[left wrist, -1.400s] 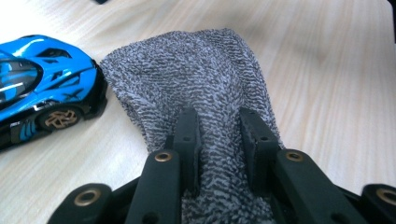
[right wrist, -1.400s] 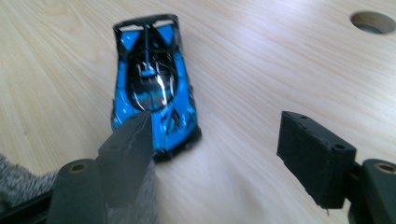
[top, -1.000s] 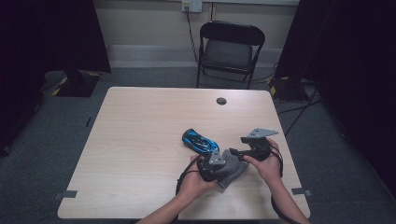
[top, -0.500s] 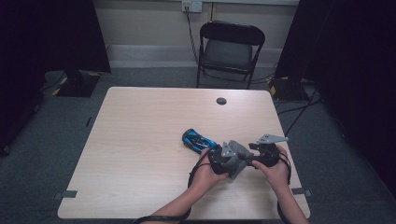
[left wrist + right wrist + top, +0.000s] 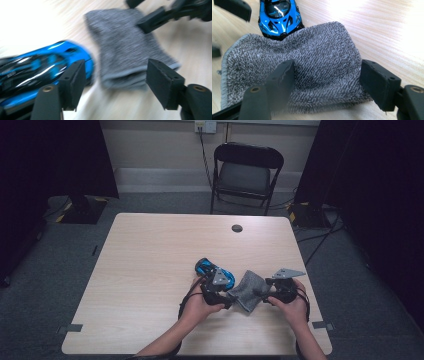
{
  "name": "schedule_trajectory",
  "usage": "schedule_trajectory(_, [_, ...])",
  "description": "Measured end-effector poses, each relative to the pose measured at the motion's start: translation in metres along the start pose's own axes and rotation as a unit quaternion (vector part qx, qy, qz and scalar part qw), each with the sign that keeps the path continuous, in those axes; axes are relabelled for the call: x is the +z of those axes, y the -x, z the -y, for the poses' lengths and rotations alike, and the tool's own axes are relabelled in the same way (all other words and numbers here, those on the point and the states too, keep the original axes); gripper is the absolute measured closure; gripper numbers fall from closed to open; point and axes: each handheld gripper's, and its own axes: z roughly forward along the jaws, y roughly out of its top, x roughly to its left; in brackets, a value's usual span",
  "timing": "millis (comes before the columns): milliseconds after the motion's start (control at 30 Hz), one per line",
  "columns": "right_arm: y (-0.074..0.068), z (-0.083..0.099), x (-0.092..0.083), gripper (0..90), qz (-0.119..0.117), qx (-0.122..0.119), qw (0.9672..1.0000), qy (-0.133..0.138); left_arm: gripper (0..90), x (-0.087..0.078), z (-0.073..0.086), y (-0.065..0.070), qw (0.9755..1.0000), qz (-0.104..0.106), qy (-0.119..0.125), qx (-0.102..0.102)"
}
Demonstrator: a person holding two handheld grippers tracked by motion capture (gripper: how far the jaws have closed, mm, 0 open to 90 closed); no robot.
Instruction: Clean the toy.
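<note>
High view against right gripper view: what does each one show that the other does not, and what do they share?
High view: the whole table, a small black disc near its far edge, a black folding chair behind it, the person's left hand and right hand. Right gripper view: the looped weave of the grey cloth, the windscreen of the blue toy car, and the right gripper, jaws apart with cloth between them. Both: cloth, car beside it, light wood tabletop.

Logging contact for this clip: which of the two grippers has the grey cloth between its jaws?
The right gripper: its jaws straddle the folded grey cloth. The left gripper has just been opening, and its jaws stand short of the cloth beside the blue toy car.
</note>
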Motion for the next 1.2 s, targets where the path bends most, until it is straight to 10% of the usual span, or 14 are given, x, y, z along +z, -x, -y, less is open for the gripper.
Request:
schedule_trajectory(300, [-0.006, -0.002, 0.0, 27.3, -0.009, -0.002, 1.0, -0.001, 50.7, 0.014, 0.007, -0.002, 0.9996, 0.015, -0.024, -0.007])
schedule_trajectory(800, [-0.019, -0.009, -0.012, 30.3, 0.007, 0.025, 0.9997, -0.001, 48.3, 0.039, 0.003, 0.063, 0.9939, 0.106, -0.025, 0.021])
schedule_trajectory(1000, [-0.022, 0.003, -0.008, 34.8, 0.047, 0.053, 0.9969, -0.035, 38.3, 0.028, -0.001, 0.057, 0.9964, 0.08, -0.011, 0.025])
schedule_trajectory(1200, [-0.024, 0.008, 0.0, 36.8, 0.066, 0.051, 0.9949, -0.058, 29.1, 0.0, -0.012, 0.018, 0.9991, 0.028, 0.011, 0.028])
